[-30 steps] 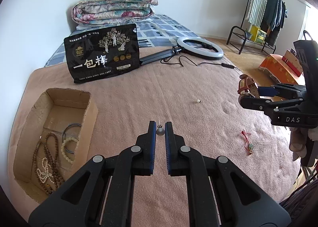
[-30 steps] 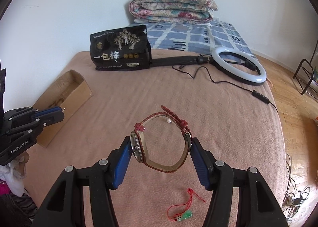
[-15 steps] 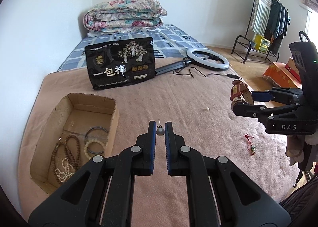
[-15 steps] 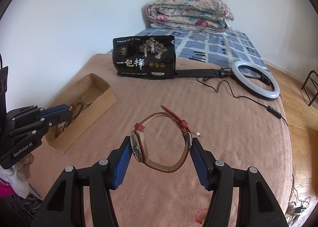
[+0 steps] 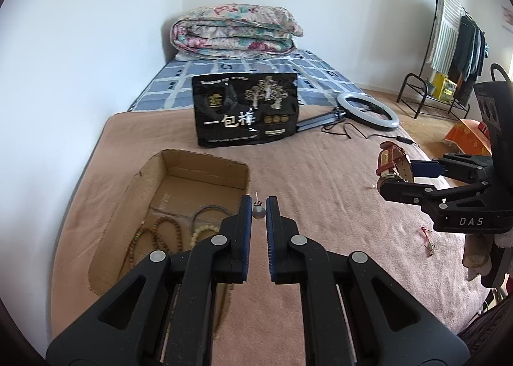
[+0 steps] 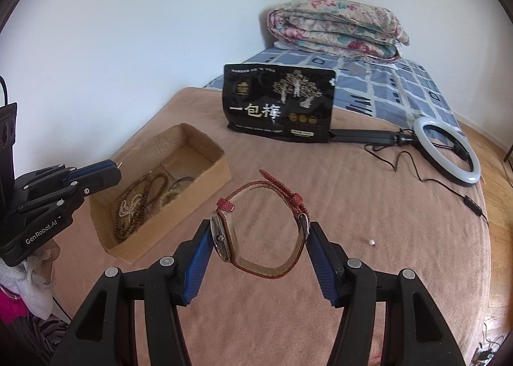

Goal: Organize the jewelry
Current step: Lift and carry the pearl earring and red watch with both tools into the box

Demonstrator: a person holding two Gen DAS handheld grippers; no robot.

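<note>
Left wrist view: the left tongs (image 5: 259, 210) are pinching a small grey bead earring (image 5: 258, 212) beside the brown cardboard box (image 5: 205, 170) of bead bracelets. The right tongs (image 6: 260, 242) are clamping a red-strapped wristwatch (image 6: 263, 225) above the pink blanketed bed (image 6: 384, 205).

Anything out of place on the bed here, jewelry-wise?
Yes. A small white bead lies alone on the pink blanket, and a red cord charm sits loose near the bed's edge, both outside the cardboard box that holds the other beads.
</note>
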